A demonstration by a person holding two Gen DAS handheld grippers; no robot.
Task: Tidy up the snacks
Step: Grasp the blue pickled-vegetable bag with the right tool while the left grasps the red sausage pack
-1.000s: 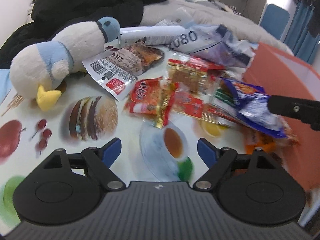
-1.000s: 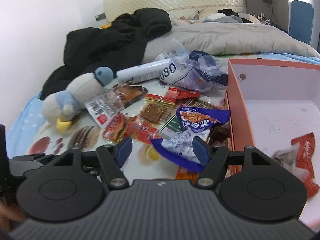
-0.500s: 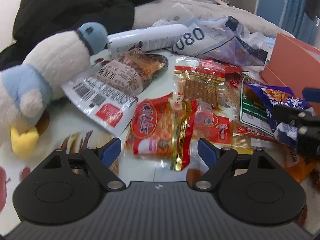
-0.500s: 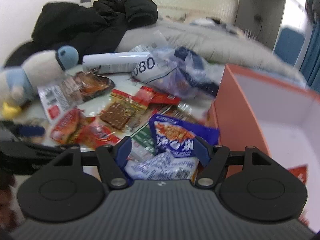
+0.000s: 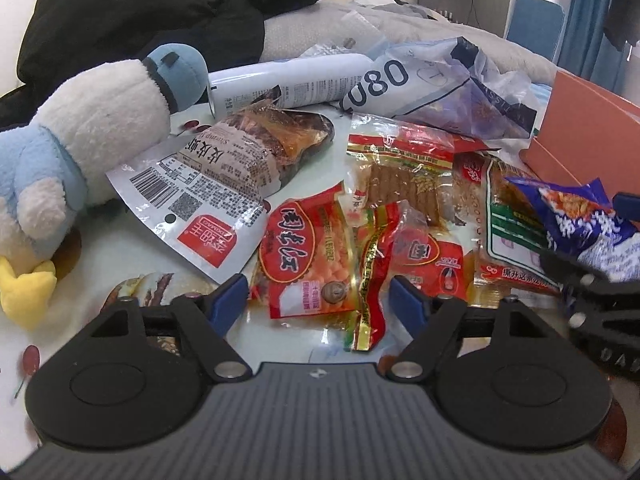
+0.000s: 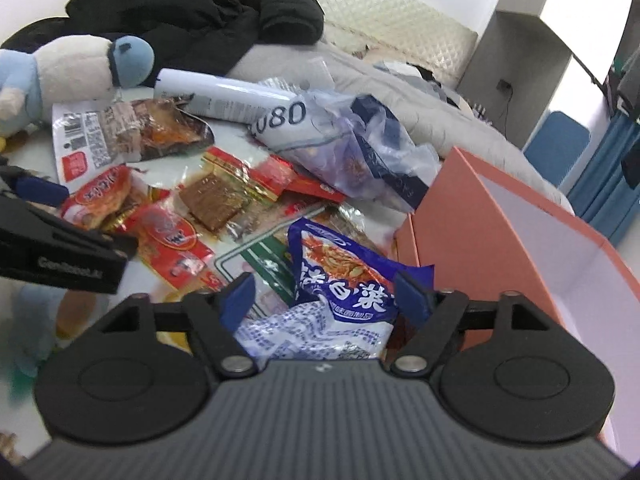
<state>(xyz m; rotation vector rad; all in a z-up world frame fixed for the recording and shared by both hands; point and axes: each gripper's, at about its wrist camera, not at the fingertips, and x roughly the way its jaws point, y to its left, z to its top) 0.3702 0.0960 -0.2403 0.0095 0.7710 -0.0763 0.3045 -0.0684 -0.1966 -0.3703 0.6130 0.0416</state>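
Snack packets lie in a heap on the printed tablecloth point(image 5: 120, 256). My left gripper point(image 5: 318, 303) hovers low over a red packet of yellow beans point(image 5: 304, 256). Its jaws are closing, the packet's near edge lies between the blue pads, and they do not press on it. My right gripper point(image 6: 326, 300) straddles a blue and white crisp packet point(image 6: 344, 276), which is also in the left wrist view point(image 5: 580, 220). Its jaws are opening, with the packet loose between them. The orange box point(image 6: 460, 220) stands just right of that packet.
A plush penguin point(image 5: 100, 120) lies at the left, beside a large white packet with a barcode point(image 5: 208, 184). Behind the heap are a white cylinder point(image 5: 288, 84), a crumpled plastic bag point(image 5: 440, 92), a black jacket point(image 5: 160, 12) and grey bedding point(image 6: 400, 92).
Both grippers have come down and closer to the snack heap. The left jaws have narrowed a little around the red packet; the right gripper has rolled and its jaws have widened over the blue packet.
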